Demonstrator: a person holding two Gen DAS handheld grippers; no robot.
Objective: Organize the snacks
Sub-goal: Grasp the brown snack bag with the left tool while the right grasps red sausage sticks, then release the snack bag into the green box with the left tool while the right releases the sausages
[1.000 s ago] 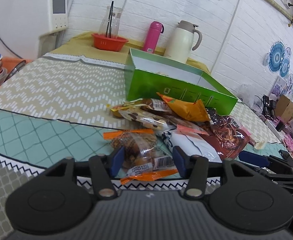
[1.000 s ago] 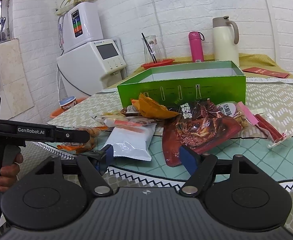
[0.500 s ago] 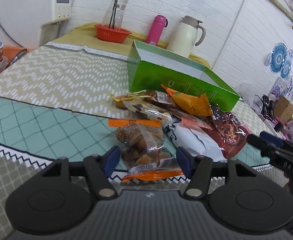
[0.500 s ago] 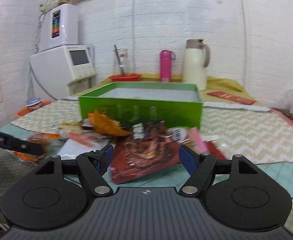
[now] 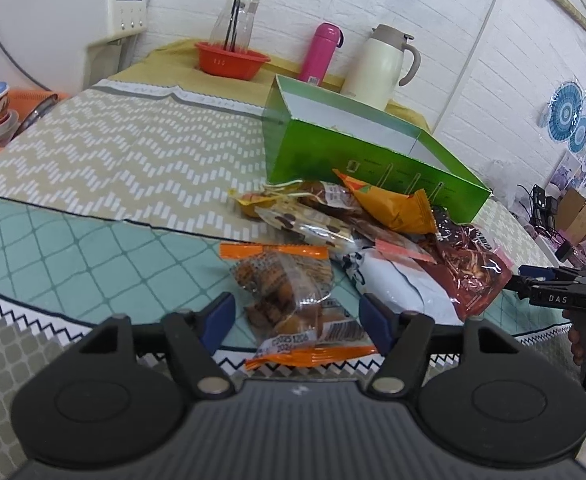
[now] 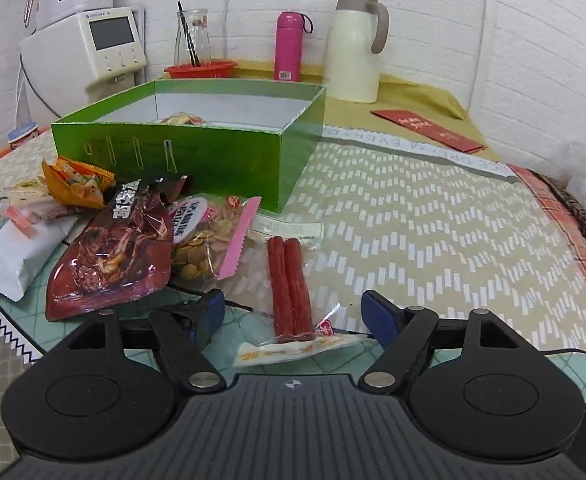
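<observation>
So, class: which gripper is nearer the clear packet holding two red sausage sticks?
Right. The right gripper is open astride the clear packet of two red sausage sticks; the left gripper straddles an orange-edged snack bag across the pile.

The green box (image 6: 197,148) wall hides most of its contents; the white packet (image 6: 13,256) is cut off at the frame's left edge.
</observation>
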